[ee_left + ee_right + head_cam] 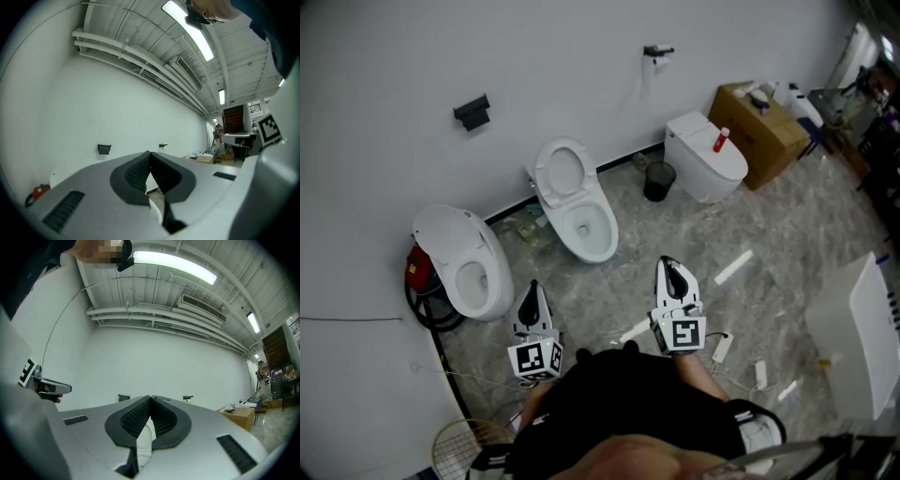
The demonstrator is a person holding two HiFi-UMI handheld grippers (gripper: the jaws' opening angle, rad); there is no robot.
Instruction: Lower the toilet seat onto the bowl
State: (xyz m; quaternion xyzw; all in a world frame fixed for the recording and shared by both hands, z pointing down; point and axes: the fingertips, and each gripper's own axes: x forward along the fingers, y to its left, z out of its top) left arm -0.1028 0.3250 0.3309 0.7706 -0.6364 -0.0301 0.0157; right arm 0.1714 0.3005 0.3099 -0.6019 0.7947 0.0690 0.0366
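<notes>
Three toilets [464,258] along the white wall [394,75]. On the middle toilet [586,230], seat [562,172] upright, not yet lowered; task apparently unstarted. Left gripper [533,289] and right gripper [670,267] well apart from it, both pressed shut, empty. No legible brand or writing anywhere.

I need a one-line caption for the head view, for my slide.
Left claw and right claw, both shut and empty, point toward the middle toilet, its seat raised.
</notes>
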